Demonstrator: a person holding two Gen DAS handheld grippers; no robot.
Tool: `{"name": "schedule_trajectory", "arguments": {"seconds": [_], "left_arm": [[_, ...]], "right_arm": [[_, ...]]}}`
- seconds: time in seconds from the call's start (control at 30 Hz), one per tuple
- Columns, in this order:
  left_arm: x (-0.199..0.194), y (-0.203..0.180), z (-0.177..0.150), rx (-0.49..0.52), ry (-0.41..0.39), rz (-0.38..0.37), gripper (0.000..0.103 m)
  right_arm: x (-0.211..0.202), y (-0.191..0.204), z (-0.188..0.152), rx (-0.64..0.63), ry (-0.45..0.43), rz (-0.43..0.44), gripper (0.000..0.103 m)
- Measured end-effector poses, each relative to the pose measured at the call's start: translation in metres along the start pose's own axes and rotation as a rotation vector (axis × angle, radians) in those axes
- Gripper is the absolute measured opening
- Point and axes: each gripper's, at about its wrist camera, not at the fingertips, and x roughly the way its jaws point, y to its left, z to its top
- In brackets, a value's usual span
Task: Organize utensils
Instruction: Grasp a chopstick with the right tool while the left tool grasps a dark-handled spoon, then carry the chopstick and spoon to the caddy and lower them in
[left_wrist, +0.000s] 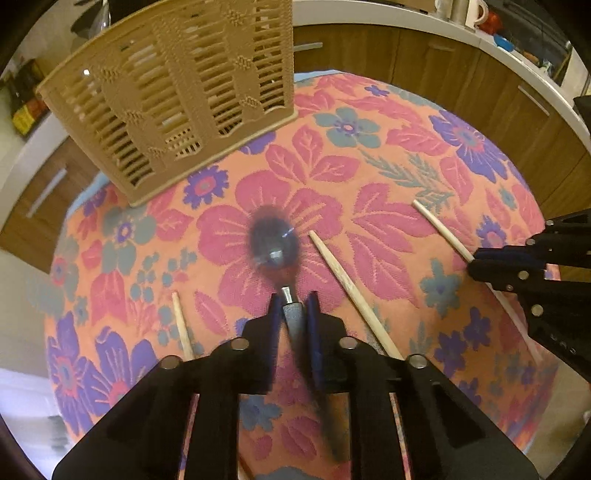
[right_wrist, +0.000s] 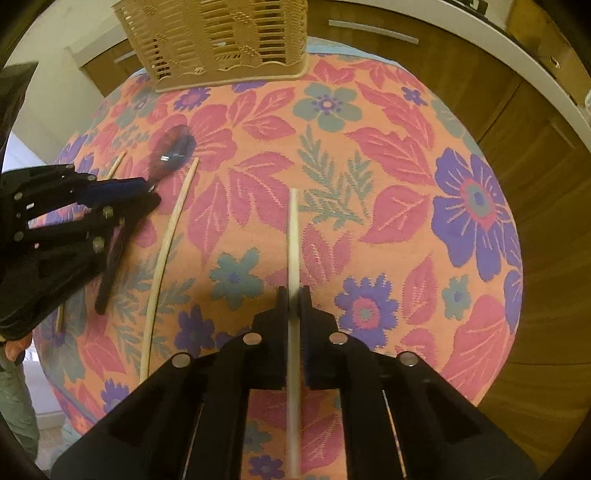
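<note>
My left gripper (left_wrist: 293, 301) is shut on a metal spoon (left_wrist: 273, 243) by its handle, bowl pointing ahead, just above the floral tablecloth (left_wrist: 369, 177). It also shows in the right wrist view (right_wrist: 147, 190) with the spoon (right_wrist: 171, 151). My right gripper (right_wrist: 294, 295) is shut on a wooden chopstick (right_wrist: 293, 229) near its middle; the gripper shows at right in the left wrist view (left_wrist: 474, 260). A beige slotted utensil basket (left_wrist: 173, 96) stands at the far left of the table, also in the right wrist view (right_wrist: 218, 40).
Two more chopsticks lie loose on the cloth, one right of my left gripper (left_wrist: 347, 284) and one to its left (left_wrist: 183, 325). Brown cabinets (left_wrist: 461, 74) and a white counter (left_wrist: 424, 22) with mugs curve behind the table.
</note>
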Motion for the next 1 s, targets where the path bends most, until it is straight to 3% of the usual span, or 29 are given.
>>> {"name": "schedule_trajectory", "arguments": {"seconds": [0.1, 0.27, 0.53, 0.77, 1.0], "left_arm": [[-0.004, 0.001, -0.005, -0.024, -0.037, 0.003, 0.009], [-0.034, 0.010, -0.014, -0.085, -0.170, -0.044, 0.009], [-0.105, 0.041, -0.010, -0.176, -0.412, -0.057, 0.009], [-0.164, 0.080, 0.015, -0.248, -0.609, -0.065, 0.009], [-0.189, 0.108, 0.049, -0.286, -0.718, -0.068, 0.009]], "right_arm": [[-0.001, -0.001, -0.003, 0.016, -0.019, 0.032, 0.004], [-0.019, -0.008, -0.004, 0.034, -0.081, 0.061, 0.004], [-0.081, -0.004, 0.014, -0.003, -0.297, 0.098, 0.004], [-0.121, 0.000, 0.052, -0.032, -0.423, 0.117, 0.004], [-0.144, 0.002, 0.104, -0.027, -0.537, 0.141, 0.004]]}}
